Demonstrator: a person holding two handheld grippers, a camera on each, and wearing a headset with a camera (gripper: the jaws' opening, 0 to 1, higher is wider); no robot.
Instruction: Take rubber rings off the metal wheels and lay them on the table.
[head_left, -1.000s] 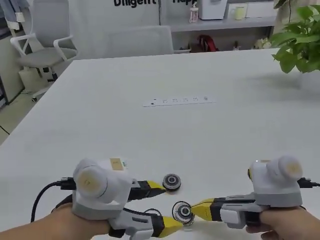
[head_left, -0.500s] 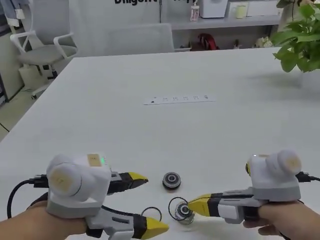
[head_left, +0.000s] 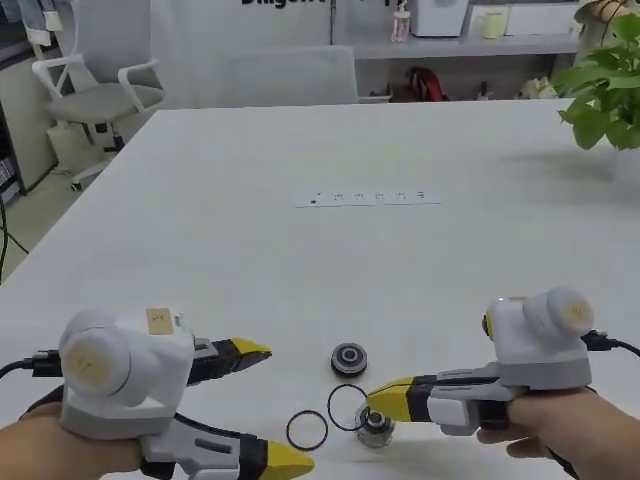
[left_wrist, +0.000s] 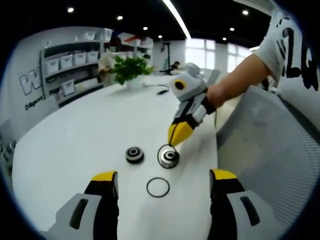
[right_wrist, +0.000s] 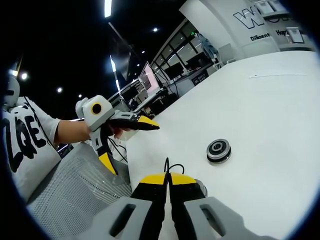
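Note:
My left gripper (head_left: 270, 405) (left_wrist: 162, 176) stands open at the near left, a little behind a loose black rubber ring (head_left: 307, 430) (left_wrist: 158, 187) that lies flat on the white table (head_left: 300, 270). A wheel (head_left: 348, 358) (left_wrist: 134, 154) (right_wrist: 218, 149) with its dark ring on stands just beyond. My right gripper (head_left: 378, 398) (right_wrist: 168, 176) is shut on a second thin rubber ring (head_left: 345, 405) (right_wrist: 167, 165) beside the bare metal wheel (head_left: 375, 425) (left_wrist: 168, 156). In the left gripper view the right gripper (left_wrist: 175, 142) points down at that wheel.
A flush power strip (head_left: 368, 197) sits mid-table. A green plant (head_left: 605, 90) stands at the far right corner, and an office chair (head_left: 100, 90) is beyond the far left edge. The table's near edge is close under both hands.
The left gripper has opened and drawn back to the left, leaving a rubber ring flat on the table. The right gripper stays shut at the near wheel, with a ring stretched from it.

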